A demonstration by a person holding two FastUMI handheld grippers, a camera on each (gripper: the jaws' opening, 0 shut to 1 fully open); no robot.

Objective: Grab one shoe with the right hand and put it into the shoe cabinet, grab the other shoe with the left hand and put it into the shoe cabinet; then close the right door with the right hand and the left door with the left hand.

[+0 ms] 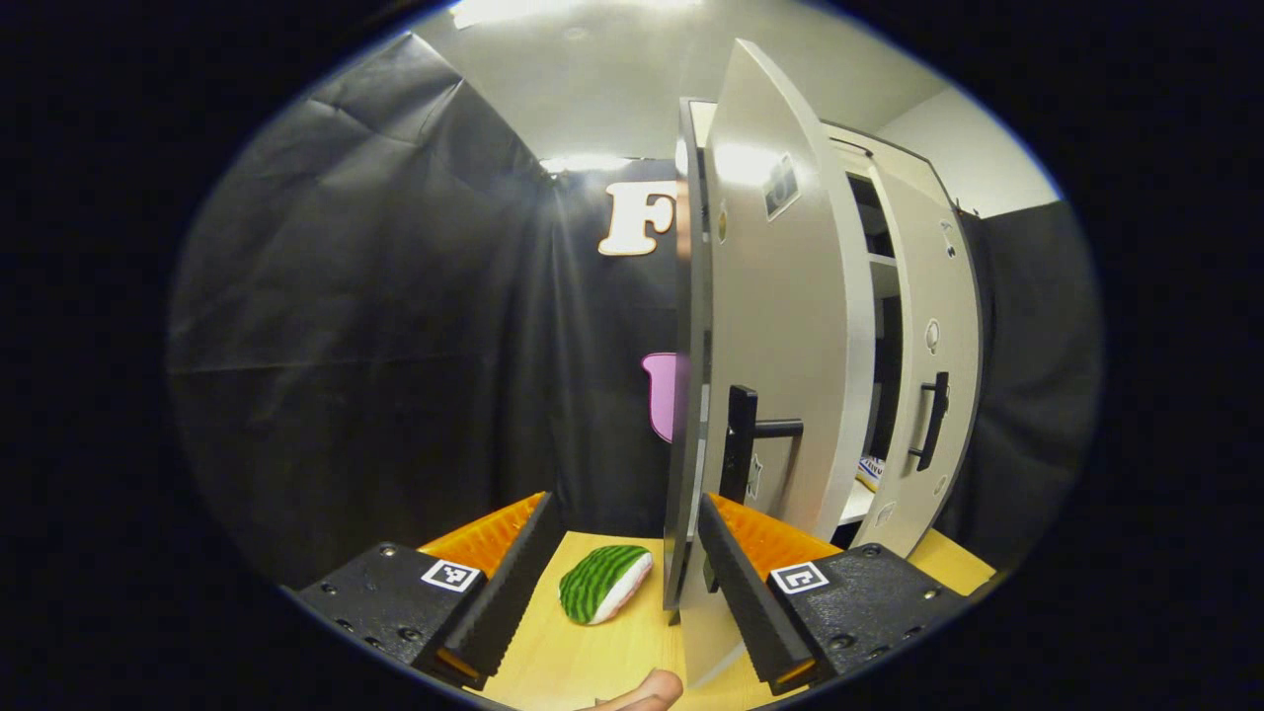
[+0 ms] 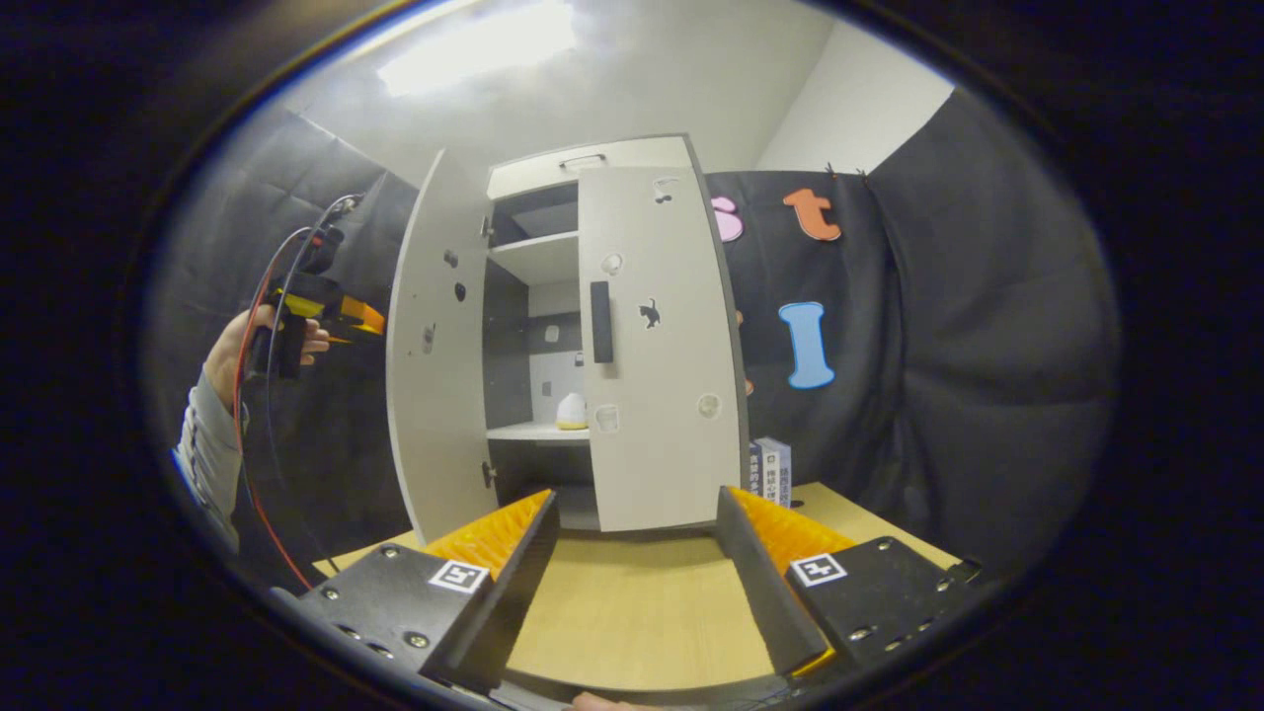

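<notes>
The white shoe cabinet (image 2: 538,168) stands on the wooden table. Its left door (image 2: 434,355) swings wide open, while the right door (image 2: 657,395) is nearly closed. A pale shoe (image 2: 571,411) rests on the middle shelf. My right gripper (image 2: 637,499) is open and empty, a short way in front of the right door. My left gripper (image 1: 625,504) is open too, with the left door's edge (image 1: 686,395) standing in its gap beside the right finger (image 1: 736,573). That door's black handle (image 1: 743,444) is just beyond. The left gripper (image 2: 326,311) also appears behind the left door, held by a hand.
A green-striped soft toy (image 1: 604,583) lies on the table (image 2: 632,602) left of the open door. A small box (image 2: 771,472) stands by the cabinet's right side. Black cloth walls close in behind and on both sides. The right door's handle (image 1: 933,420) faces outward.
</notes>
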